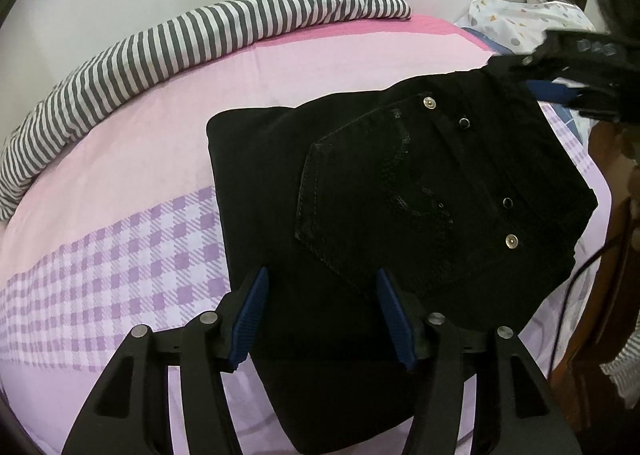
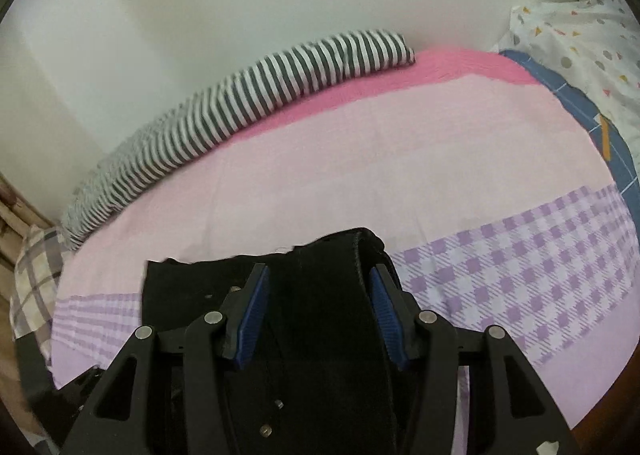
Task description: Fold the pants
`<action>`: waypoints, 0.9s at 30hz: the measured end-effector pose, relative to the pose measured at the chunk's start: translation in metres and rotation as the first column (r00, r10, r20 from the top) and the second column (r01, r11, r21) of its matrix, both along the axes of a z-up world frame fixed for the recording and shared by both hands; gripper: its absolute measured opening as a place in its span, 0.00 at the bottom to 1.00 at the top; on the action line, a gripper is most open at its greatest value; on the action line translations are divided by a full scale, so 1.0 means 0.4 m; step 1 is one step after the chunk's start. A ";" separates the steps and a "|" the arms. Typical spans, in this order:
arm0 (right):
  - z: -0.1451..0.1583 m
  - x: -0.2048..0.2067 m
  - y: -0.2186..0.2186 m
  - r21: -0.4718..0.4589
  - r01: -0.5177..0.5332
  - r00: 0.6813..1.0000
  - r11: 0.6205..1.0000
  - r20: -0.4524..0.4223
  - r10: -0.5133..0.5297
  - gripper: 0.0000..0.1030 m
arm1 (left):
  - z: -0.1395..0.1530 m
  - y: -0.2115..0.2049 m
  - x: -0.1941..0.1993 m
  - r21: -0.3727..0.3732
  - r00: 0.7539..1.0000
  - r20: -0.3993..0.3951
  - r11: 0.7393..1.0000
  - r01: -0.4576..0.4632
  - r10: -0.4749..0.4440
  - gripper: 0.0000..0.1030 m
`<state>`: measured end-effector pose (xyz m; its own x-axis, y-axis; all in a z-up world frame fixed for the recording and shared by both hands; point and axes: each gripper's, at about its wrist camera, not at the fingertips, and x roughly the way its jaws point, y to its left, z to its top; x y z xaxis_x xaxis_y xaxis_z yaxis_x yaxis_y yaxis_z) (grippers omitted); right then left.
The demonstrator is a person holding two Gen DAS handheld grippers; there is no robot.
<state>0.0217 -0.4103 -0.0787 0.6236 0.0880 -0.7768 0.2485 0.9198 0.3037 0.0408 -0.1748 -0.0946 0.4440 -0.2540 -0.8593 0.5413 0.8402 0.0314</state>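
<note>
Black pants (image 1: 400,183) lying on the bed (image 1: 120,159), already folded into a compact stack, back pocket and rivets facing up, lower layer showing along the left edge. Left gripper (image 1: 320,319) hovering over the near edge of the stack, jaws spread, nothing pinched between the blue pads. Right gripper (image 2: 316,311) near the waistband end, jaws likewise apart, a thick raised band of black cloth standing between them; pads not visibly pressing on it, so apparently not gripped. Striped bolster (image 1: 160,39) along the wall, well apart from the pants. Judged mostly done: main folds made. Possibly left: flattening the raised waistband corner, squaring edges, perhaps one last fold.
</note>
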 end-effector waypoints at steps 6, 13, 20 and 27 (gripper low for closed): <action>-0.070 0.030 -0.034 0.103 0.012 0.998 0.995 -0.066 -0.005 0.45 | -0.013 0.002 0.015 -0.012 1.000 -0.022 1.000 -0.009 0.009 0.59; -0.059 -0.038 -0.010 0.018 -0.042 0.995 0.999 -0.095 0.044 0.45 | -0.014 0.031 -0.007 -0.047 0.999 -0.051 0.999 0.008 -0.011 0.60; -0.060 -0.175 -0.024 0.000 -0.068 0.989 0.998 -0.129 0.068 0.49 | -0.015 0.065 -0.063 -0.055 0.998 -0.047 0.998 0.028 -0.030 0.60; -0.105 -0.237 -0.054 0.068 -0.016 0.992 0.998 -0.125 0.025 0.54 | -0.023 0.087 -0.073 -0.074 0.998 -0.063 0.997 0.017 -0.021 0.61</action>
